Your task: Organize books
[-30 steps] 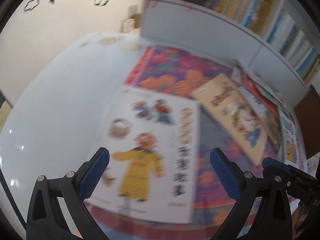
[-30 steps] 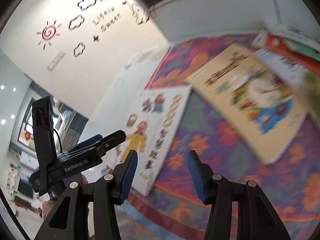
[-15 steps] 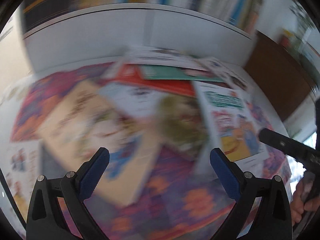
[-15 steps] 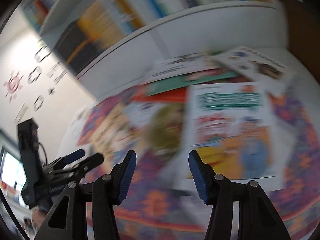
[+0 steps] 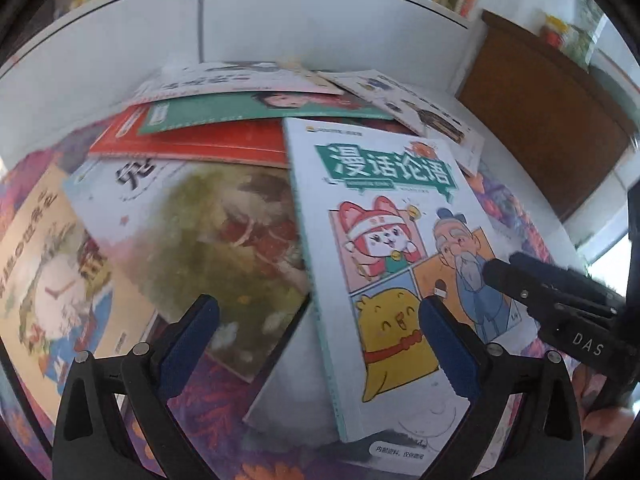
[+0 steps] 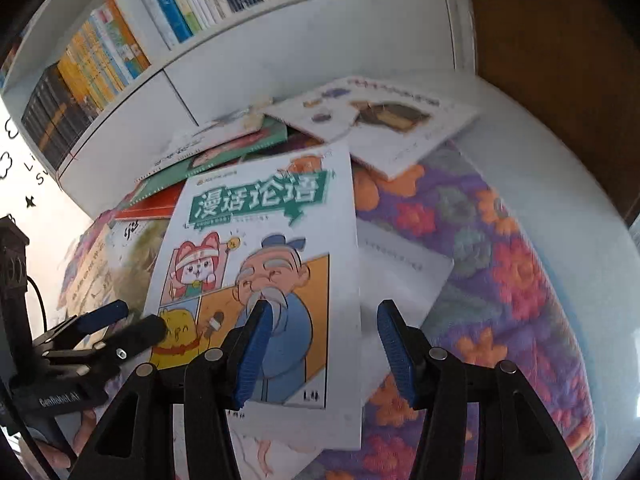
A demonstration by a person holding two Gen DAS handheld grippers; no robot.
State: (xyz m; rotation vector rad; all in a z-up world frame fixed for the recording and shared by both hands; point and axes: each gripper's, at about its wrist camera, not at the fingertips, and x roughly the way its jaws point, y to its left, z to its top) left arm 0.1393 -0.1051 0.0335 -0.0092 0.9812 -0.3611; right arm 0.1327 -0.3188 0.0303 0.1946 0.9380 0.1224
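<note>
Several picture books lie scattered and overlapping on a flowered cloth. On top lies a white book with a green title banner and cartoon panels, also in the right wrist view. My left gripper is open and empty above its left edge and a green-brown book. My right gripper is open and empty over the white book's lower right corner. The right gripper also shows at the right of the left wrist view, the left gripper at the lower left of the right wrist view.
A white bookshelf full of upright books stands behind the pile. A red book, a green book and pale books lie at the back. A brown cabinet stands at the right. The purple flowered cloth covers the table.
Both grippers have swung from the left end of the table, over a book with a yellow-coated figure, to the right, over the white book with the green banner. Both stay open.
</note>
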